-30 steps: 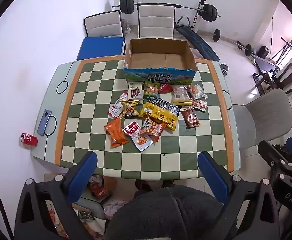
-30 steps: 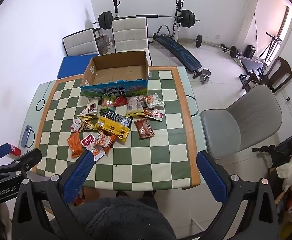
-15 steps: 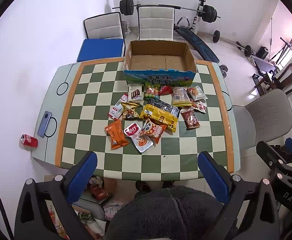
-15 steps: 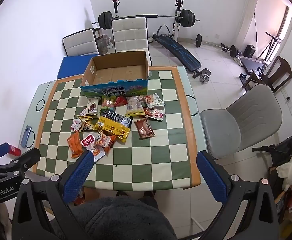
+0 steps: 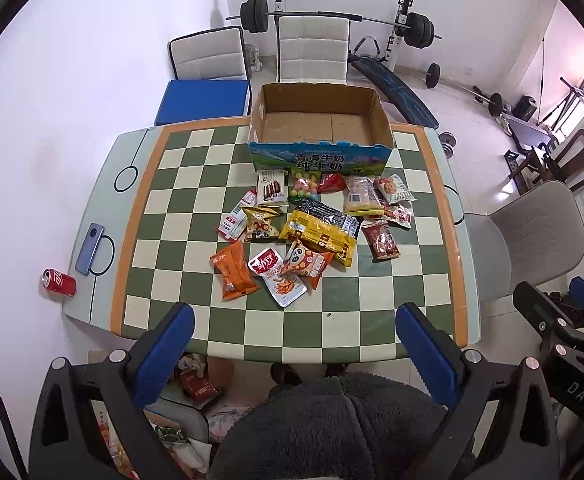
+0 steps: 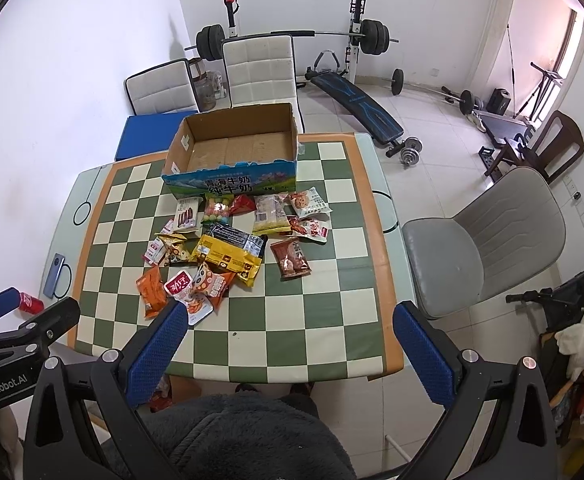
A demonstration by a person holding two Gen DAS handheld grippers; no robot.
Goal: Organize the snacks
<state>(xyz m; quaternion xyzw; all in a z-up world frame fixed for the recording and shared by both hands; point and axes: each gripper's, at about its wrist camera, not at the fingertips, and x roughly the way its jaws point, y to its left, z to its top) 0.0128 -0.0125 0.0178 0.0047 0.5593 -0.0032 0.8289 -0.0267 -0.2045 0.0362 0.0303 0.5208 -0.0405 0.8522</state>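
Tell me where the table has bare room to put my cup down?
The checkered table is bare on its left side, between the snack pile and the phone. The whole near strip before both open grippers is bare too, and the right edge beside the grey chair. It is crowded mid-table, before the cardboard box.

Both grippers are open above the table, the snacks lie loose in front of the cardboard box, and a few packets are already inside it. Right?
Not quite: the cardboard box holds no packets, as the left wrist view shows. The rest stands.
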